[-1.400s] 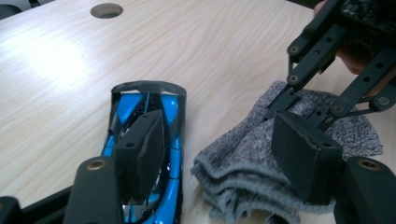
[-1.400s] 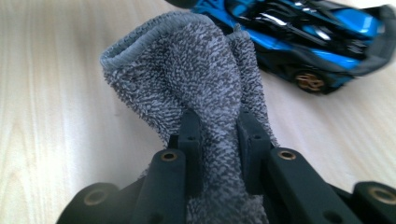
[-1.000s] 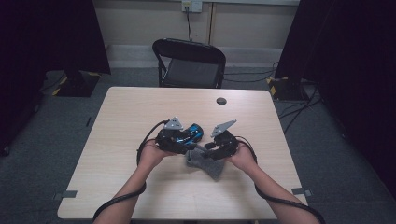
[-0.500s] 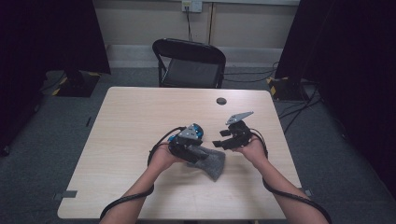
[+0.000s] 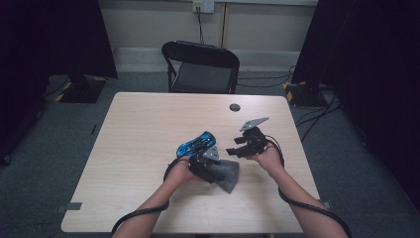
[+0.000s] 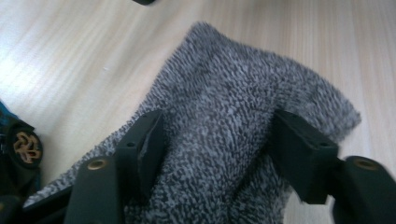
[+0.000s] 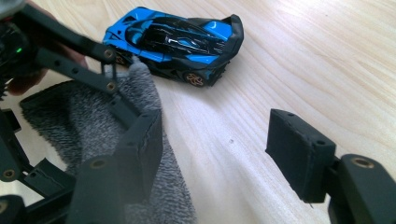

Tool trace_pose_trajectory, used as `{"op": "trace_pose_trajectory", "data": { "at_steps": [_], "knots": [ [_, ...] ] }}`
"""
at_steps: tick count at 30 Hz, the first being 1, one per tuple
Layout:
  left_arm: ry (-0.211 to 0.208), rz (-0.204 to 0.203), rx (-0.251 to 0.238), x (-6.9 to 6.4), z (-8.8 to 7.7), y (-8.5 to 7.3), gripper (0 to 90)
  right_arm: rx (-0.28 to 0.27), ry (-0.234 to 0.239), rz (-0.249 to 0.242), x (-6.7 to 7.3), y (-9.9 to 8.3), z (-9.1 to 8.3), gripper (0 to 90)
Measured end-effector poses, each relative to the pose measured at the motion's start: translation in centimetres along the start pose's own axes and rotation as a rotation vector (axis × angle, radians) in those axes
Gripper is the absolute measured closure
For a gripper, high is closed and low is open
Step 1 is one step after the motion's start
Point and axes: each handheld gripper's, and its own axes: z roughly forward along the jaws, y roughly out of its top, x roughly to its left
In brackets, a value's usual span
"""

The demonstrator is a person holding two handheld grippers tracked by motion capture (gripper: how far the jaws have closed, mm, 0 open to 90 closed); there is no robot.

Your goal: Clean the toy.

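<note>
Right gripper (image 5: 233, 148) drawn off grey cloth (image 5: 225, 173), jaws opened

Black folding chair (image 5: 202, 67) behind wooden table (image 5: 143, 129), grey carpet (image 5: 64, 129), dark curtains (image 5: 47, 37).

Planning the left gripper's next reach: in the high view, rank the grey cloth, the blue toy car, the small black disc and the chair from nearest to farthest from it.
From the left gripper:
1. Grey cloth, right at its jaws.
2. Blue toy car, just beyond, slightly left.
3. Small black disc, near the table's far edge.
4. Chair, behind the table.
</note>
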Motion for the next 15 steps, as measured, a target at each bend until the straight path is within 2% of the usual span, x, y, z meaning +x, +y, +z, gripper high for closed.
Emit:
{"op": "trace_pose_trajectory", "data": {
  "at_steps": [2,3,4,5,6,8,9,10,11,12,13,14,15],
  "knots": [
    [0.005,-0.007,0.004,-0.1,0.0,0.0,38.0,0.003,-0.003,0.004,0.0,0.1,0.2,36.0],
    [0.010,-0.033,-0.010,-0.3,0.1,0.0,39.6,0.002,-0.004,0.007,0.0,0.1,0.4,36.1],
    [0.010,-0.033,-0.010,-0.3,0.1,0.0,41.1,0.002,-0.004,0.007,0.0,0.1,0.4,36.1],
    [0.017,-0.038,-0.002,-0.5,0.2,0.0,44.3,0.002,-0.004,0.005,0.1,0.3,0.7,36.0],
    [0.017,-0.012,0.029,-0.4,-0.1,0.1,49.0,0.002,-0.005,0.003,0.2,0.4,0.8,36.0],
    [0.022,-0.019,0.037,-0.5,-0.2,0.2,58.0,0.005,-0.004,-0.001,0.3,0.6,1.1,36.0],
    [0.027,-0.063,0.005,-0.8,-0.1,0.1,62.3,0.007,-0.004,-0.002,0.4,0.7,1.2,35.9],
    [0.030,-0.039,0.036,-0.6,-0.3,0.1,65.2,0.007,-0.006,-0.007,0.5,0.8,1.3,35.8],
    [0.035,-0.084,0.012,-0.9,-0.2,0.1,67.9,0.009,-0.007,-0.012,0.6,1.0,1.4,35.5],
    [0.035,-0.084,0.012,-0.9,-0.2,0.1,69.5,0.010,-0.009,-0.016,0.6,1.1,1.5,35.1],
    [0.044,-0.100,0.025,-0.9,-0.5,0.2,71.0,0.009,-0.007,-0.016,0.7,1.3,1.6,34.2],
    [0.051,-0.123,0.017,-1.1,-0.5,0.2,71.9,0.006,-0.005,-0.014,0.7,1.5,1.8,33.7],
    [0.050,-0.097,0.044,-0.9,-0.8,0.3,72.5,0.006,-0.005,-0.014,0.7,1.6,1.8,33.0]
  ]
}}
